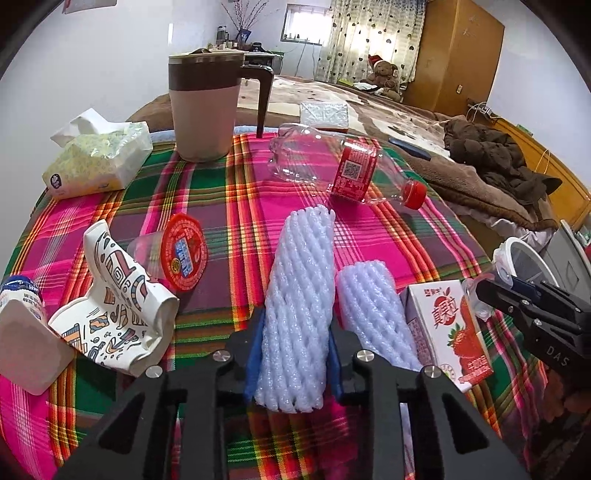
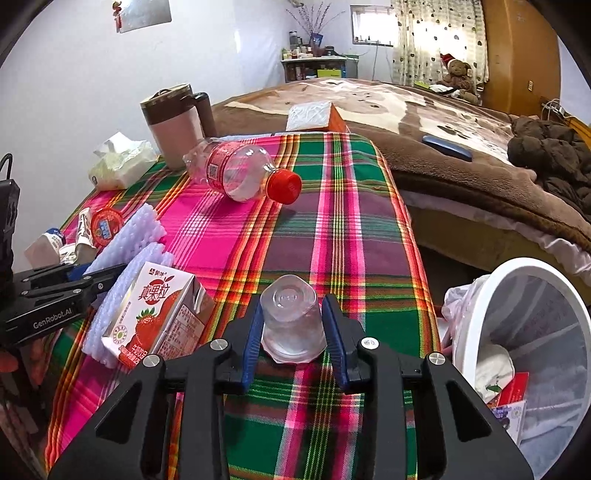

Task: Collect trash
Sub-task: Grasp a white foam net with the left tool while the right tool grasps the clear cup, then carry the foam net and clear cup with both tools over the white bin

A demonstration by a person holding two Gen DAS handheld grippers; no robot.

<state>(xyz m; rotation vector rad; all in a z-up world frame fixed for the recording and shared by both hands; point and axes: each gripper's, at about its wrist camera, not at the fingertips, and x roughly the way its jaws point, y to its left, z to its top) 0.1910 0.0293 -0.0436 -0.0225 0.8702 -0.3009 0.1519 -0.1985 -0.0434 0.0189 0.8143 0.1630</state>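
The left tongs [image 1: 295, 354] pinch a white foam fruit net [image 1: 300, 295] at lower centre of the left wrist view; a second foam net [image 1: 373, 317] and a strawberry milk carton [image 1: 448, 328] lie to its right on the plaid bench [image 1: 236, 192].

In the right wrist view, the right tongs [image 2: 293, 332] clamp a clear plastic cup [image 2: 291, 321] at lower centre, the white trash bin [image 2: 480, 295] at lower right.

Bright window [image 2: 371, 25] daylight; sharp, fisheye-warped edges.
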